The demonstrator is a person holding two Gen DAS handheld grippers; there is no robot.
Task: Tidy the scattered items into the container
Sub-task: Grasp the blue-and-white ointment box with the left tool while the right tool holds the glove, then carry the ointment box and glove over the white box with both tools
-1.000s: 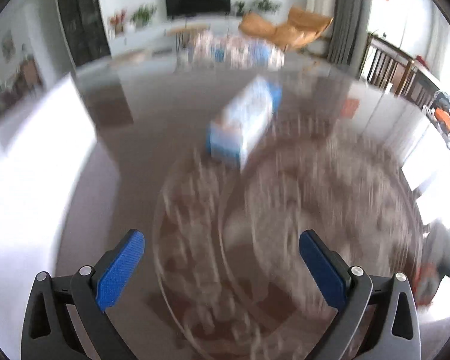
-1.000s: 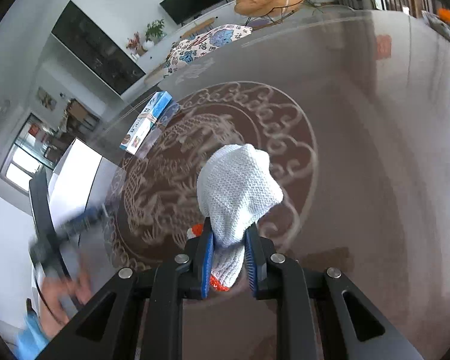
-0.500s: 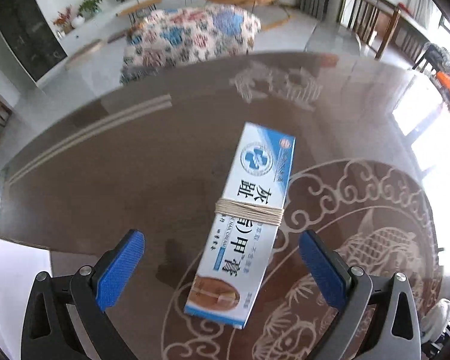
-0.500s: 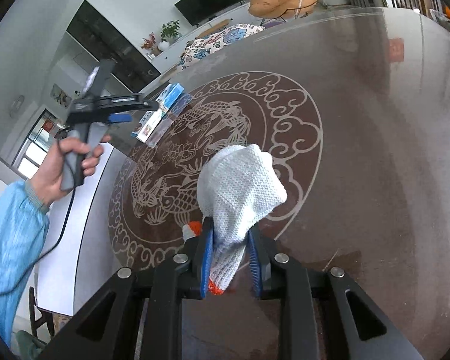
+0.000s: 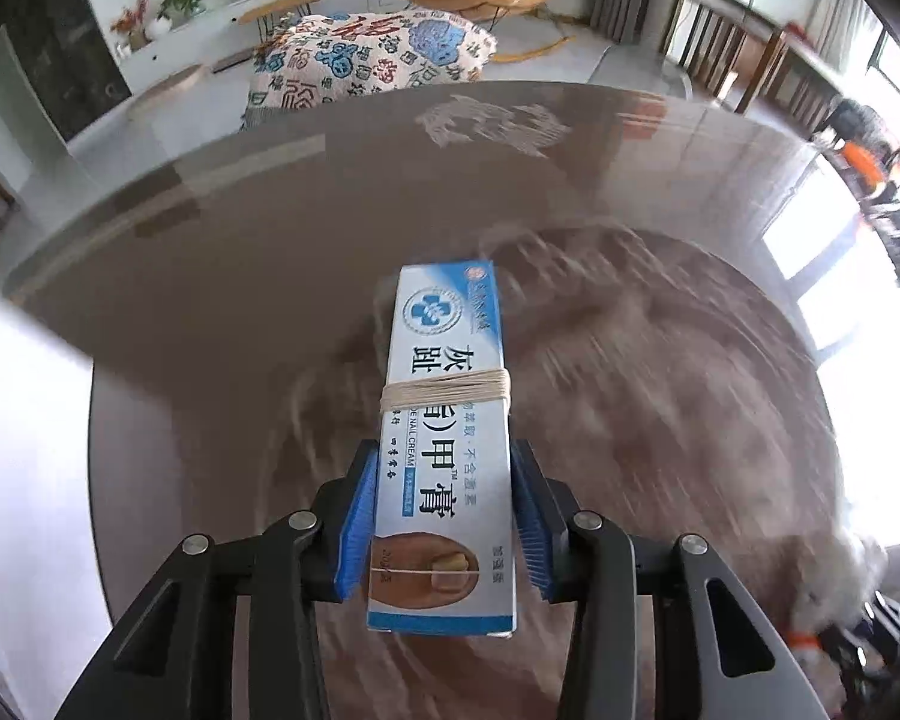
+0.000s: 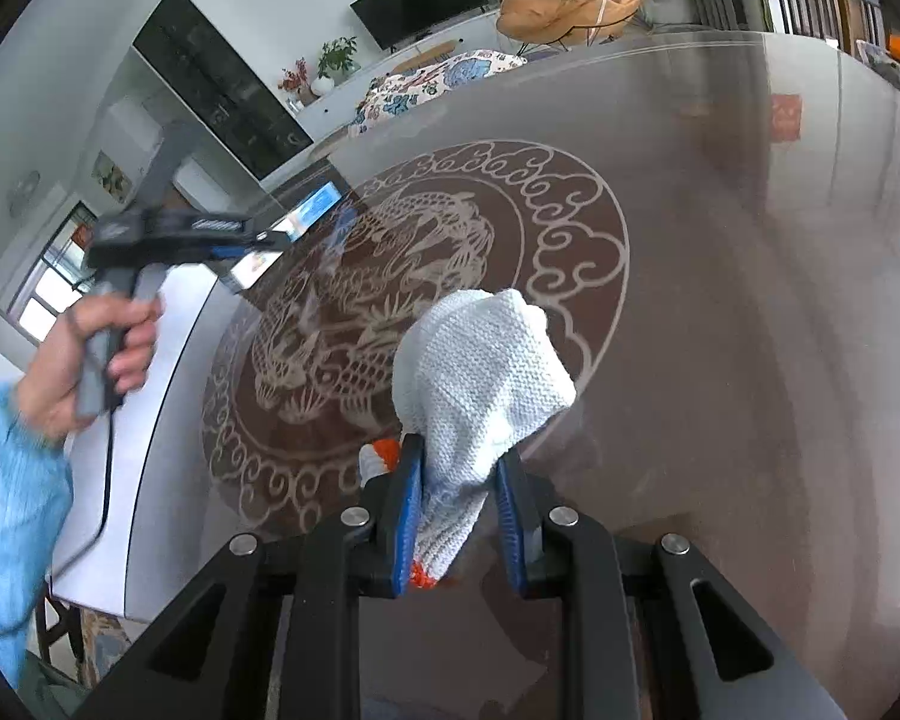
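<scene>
Blue pads on the left gripper [image 5: 444,516] are clamped on both long sides of a nail cream box [image 5: 444,450], so those jaws are pinching it near its close end. It's a white and blue carton with a rubber band [image 5: 447,390] wrapped around the middle, pointing straight away from the camera, over the brown tabletop [image 5: 210,276]. The surface under it is smeared with blur, so I can't tell if the box is touching it or lifted off.

Over on the right wrist view, the right gripper [image 6: 459,510] has its jaws squeezed onto a white knit glove [image 6: 480,372] with an orange cuff edge poking out low down. The glove bunches up above the pads, over the dragon pattern [image 6: 390,276] on the tabletop. The person's left hand [image 6: 84,360] shows at the left, holding the other gripper's handle.
</scene>
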